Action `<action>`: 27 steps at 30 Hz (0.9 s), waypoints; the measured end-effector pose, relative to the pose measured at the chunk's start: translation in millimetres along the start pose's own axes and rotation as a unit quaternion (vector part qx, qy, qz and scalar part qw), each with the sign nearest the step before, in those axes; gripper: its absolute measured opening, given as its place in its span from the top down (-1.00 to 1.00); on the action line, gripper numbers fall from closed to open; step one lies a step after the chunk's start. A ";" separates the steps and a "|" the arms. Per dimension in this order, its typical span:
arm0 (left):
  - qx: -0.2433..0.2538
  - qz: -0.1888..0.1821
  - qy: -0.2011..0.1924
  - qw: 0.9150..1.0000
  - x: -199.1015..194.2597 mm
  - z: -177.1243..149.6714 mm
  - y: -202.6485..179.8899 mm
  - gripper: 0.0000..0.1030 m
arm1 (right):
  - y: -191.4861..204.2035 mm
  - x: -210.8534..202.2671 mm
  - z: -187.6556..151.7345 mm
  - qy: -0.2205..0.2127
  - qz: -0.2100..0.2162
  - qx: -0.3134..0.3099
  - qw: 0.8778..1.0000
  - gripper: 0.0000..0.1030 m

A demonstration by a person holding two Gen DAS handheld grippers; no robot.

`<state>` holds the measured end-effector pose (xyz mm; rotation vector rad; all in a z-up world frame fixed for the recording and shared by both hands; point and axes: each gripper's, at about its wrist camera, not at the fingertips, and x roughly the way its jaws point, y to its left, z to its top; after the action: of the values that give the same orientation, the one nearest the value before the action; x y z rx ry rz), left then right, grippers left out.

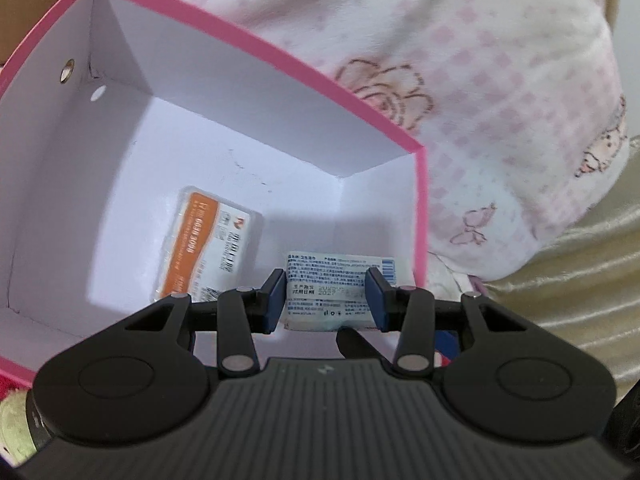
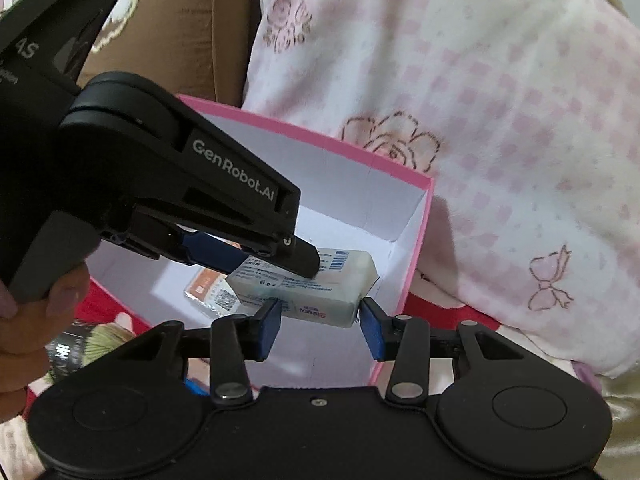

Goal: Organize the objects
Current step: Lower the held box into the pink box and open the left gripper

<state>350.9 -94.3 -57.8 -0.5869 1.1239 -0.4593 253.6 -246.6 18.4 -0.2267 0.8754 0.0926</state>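
Two grippers are seen over a pink-rimmed box [image 1: 420, 208] with white inner walls, which fills the left and centre of the left wrist view. A white wet-wipe pack [image 1: 328, 292], printed with small text and a barcode, is clamped between the blue pads of the left gripper [image 1: 326, 300] at the lower centre of that frame, inside the box near its right-hand corner. In the right wrist view the same left gripper [image 2: 288, 264] is seen reaching in from the upper left, its fingers closed on the pack [image 2: 320, 296] from above and below, with a hand [image 2: 36, 308] wrapped round its handle at the left edge.

The right gripper [image 2: 320, 322] is seen at the lower centre of its own view, its jaws standing either side of the pack's near end; whether the pads press on it cannot be told.

An orange-and-white packet [image 1: 208, 248] is lying flat on the box floor, left of the held pack. A white quilt with pink checks and flower outlines [image 1: 480, 80] is bunched behind and to the right of the box.
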 end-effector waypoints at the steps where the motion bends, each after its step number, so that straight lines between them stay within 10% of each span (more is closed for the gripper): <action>1: -0.002 0.001 0.002 1.000 1.3 1.5 3.4 0.20 | 1.2 4.6 0.8 0.004 0.001 -0.004 1.000 0.06; 27: -0.083 0.005 0.016 0.996 26.2 9.5 44.4 0.41 | 12.1 42.5 4.2 0.040 0.018 -0.093 0.995 0.07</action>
<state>371.5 -74.6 -101.8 -0.7204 1.2018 -0.3701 281.8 -234.4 -13.6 -0.3906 0.9519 0.1990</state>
